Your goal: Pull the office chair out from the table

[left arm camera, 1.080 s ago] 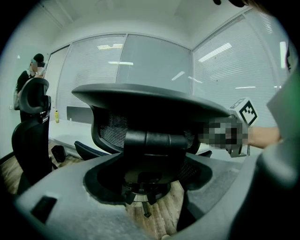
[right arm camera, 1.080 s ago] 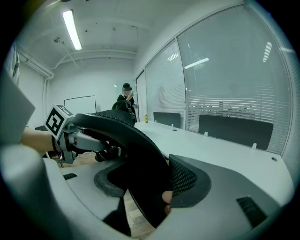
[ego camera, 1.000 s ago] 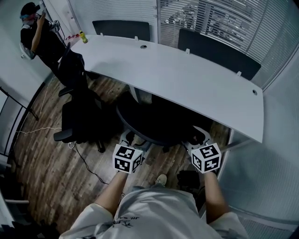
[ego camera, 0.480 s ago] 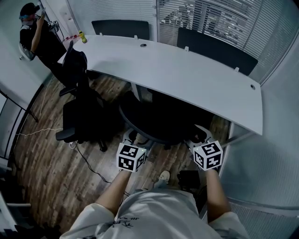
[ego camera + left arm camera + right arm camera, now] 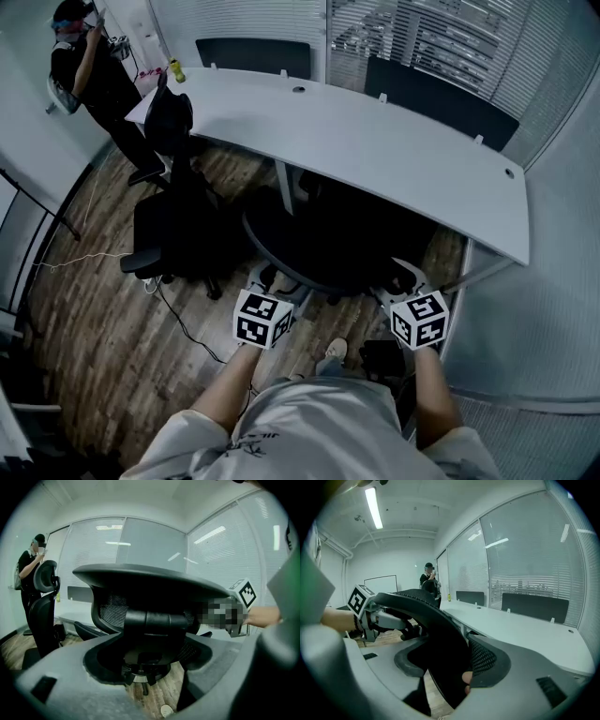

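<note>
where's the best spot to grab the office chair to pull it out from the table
Take the office chair by its curved backrest rim, from behind, the side away from the table. Its seat sits under the tabletop, so only the back is reachable. The left gripper and right gripper each clamp one end, which should keep the pull straight.

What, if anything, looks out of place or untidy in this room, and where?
Loose cables trail across the wooden floor beside the second chair, left of the table. That looks like a snag or trip risk. Nothing looks spilled or damaged.
</note>
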{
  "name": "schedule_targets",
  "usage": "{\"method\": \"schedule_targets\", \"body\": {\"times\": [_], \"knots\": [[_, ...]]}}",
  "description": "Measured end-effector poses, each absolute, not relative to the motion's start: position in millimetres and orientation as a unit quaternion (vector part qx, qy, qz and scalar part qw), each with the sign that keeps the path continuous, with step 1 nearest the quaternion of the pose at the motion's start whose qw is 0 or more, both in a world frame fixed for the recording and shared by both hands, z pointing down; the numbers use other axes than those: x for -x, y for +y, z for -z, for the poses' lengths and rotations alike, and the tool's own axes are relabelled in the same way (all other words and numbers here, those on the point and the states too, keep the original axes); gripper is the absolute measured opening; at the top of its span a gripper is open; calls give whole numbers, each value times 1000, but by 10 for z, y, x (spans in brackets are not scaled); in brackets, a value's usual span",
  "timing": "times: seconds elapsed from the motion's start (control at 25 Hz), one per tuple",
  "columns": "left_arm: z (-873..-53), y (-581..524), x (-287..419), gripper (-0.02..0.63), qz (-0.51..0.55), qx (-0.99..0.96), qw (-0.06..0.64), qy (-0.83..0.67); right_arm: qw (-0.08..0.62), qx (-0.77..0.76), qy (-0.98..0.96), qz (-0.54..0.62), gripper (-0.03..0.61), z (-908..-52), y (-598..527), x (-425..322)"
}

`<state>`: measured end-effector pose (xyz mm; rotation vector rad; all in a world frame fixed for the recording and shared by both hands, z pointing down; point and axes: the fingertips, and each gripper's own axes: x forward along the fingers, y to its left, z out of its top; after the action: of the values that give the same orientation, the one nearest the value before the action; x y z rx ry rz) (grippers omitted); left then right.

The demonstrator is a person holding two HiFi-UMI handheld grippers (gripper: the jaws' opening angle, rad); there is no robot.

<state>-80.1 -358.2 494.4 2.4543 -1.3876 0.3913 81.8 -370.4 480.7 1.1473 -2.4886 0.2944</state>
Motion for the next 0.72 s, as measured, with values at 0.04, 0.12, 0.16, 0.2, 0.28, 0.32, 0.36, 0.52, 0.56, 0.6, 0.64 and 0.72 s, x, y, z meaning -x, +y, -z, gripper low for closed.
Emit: {"method": "schedule_targets", "body": {"times": [0.04, 0.12, 0.16, 0.2, 0.28, 0.32, 0.36, 0.52, 0.56, 0.6, 0.64, 0.72], "knots": [[-4944, -3525, 818, 328, -135, -853, 146, -483, 192, -407, -887, -104, 209, -4808, -3652, -799], [-4945, -3416, 839, 328, -135, -853, 145, -483, 192, -405, -888, -102, 209, -4810, -3545, -778], [-4945, -3367, 849, 328, -135, -854, 143, -482, 192, -405, -888, -102, 209, -4809, -3491, -768], [-4944, -3320, 864, 328, -135, -855, 142, -480, 193, -403, -889, -101, 209, -4806, -3438, -753], [-4945, -3222, 911, 328, -135, -856, 141, -478, 197, -398, -890, -98, 209, -4800, -3327, -705], [-4946, -3169, 935, 328, -136, -857, 141, -477, 200, -396, -891, -97, 209, -4798, -3273, -680], [-4946, -3118, 957, 328, -136, -857, 141, -476, 202, -396, -891, -96, 209, -4795, -3221, -657], [-4935, -2935, 1021, 328, -141, -860, 141, -470, 202, -405, -887, -93, 209, -4772, -3027, -588], [-4930, -2896, 1040, 328, -142, -861, 140, -468, 202, -406, -887, -92, 209, -4767, -2985, -569], [-4926, -2861, 1061, 328, -142, -862, 139, -467, 203, -406, -887, -91, 209, -4762, -2947, -547], [-4923, -2825, 1084, 328, -141, -862, 138, -467, 204, -404, -887, -89, 209, -4762, -2910, -522], [-4924, -2742, 1137, 328, -137, -862, 137, -468, 210, -399, -888, -86, 205, -4770, -2827, -469]]}}
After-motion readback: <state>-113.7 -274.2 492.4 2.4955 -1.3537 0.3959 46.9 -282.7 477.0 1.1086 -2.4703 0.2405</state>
